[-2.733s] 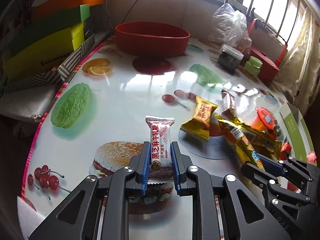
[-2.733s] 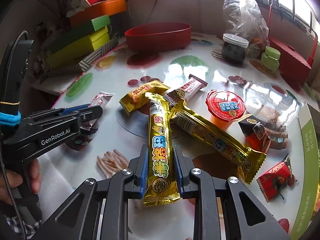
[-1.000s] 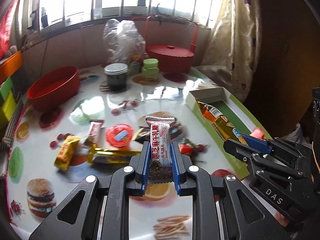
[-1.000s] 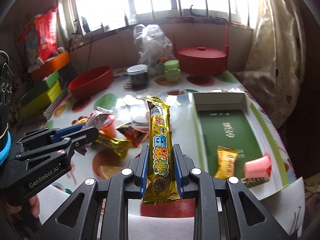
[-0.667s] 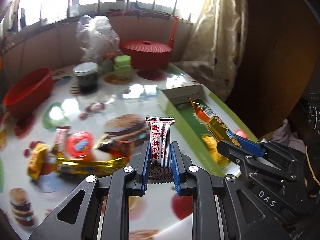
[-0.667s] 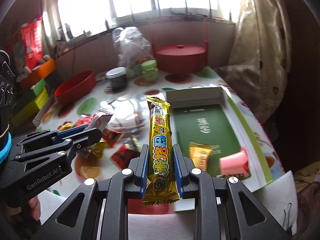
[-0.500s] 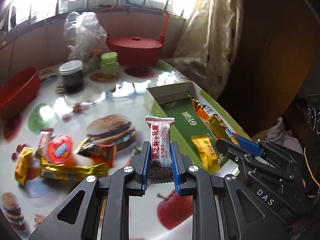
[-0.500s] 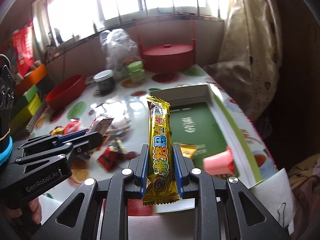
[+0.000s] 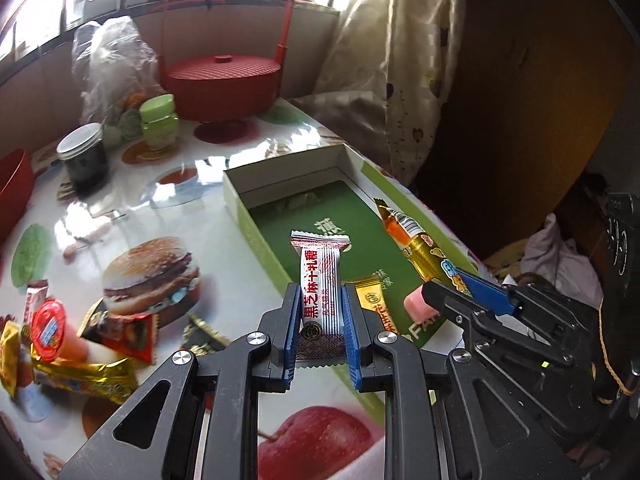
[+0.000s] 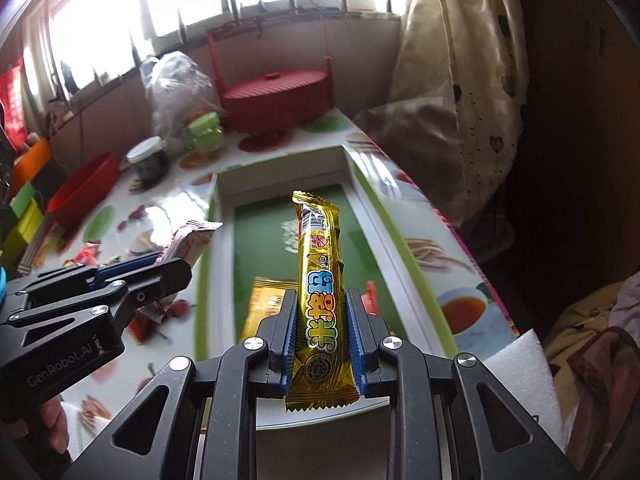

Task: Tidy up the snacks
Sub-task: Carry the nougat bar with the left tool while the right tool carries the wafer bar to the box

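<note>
Sunlit windows and a cream curtain [image 9: 404, 60] back the counter [image 9: 168, 208], whose glossy cloth is printed with burgers and fruit. On its right side lies an open green-lined box [image 9: 360, 236] holding a small gold packet [image 10: 266, 306] and a pink jelly cup [image 9: 414, 304]. The left gripper [image 9: 320, 328] is clamped on a white-and-red candy bar [image 9: 320, 280], held upright over the box's near-left edge. The right gripper [image 10: 322, 334] is closed on a long gold snack bar [image 10: 320, 272], upright above the box interior. Loose snacks [image 9: 80, 340] sit in a heap on the counter's left. Farther back stand a red lidded basket [image 9: 222, 80], a dark jar [image 9: 82, 156] and a red bowl [image 10: 86, 188].
</note>
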`<state>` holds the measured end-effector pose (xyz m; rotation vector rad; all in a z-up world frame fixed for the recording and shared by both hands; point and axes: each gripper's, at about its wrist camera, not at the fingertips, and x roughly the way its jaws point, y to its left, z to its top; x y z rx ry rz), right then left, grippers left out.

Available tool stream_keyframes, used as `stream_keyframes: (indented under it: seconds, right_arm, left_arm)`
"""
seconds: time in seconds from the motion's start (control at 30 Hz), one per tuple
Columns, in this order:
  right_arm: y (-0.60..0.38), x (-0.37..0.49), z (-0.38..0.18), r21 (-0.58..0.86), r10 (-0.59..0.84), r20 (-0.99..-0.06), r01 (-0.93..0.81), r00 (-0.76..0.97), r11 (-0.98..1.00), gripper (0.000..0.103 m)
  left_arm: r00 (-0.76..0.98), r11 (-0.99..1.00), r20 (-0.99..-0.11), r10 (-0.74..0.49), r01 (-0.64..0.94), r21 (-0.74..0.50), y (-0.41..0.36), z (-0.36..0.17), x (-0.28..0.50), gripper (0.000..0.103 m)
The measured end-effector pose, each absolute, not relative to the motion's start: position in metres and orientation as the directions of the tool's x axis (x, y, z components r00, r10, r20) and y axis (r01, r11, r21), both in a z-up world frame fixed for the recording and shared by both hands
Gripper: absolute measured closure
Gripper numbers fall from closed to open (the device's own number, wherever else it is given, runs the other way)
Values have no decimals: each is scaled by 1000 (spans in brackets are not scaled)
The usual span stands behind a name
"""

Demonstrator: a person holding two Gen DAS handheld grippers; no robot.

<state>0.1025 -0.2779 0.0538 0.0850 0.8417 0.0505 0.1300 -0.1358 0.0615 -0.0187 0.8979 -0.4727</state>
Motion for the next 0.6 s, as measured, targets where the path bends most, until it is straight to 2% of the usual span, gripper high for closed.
stream_keyframes:
  seconds: [0.6]
  right_arm:
    - [-282,119,47,10,40,-741,-49,670,999,81]
  left_arm:
    - [479,895,-788,-388,400,-198,-165,42,135,82]
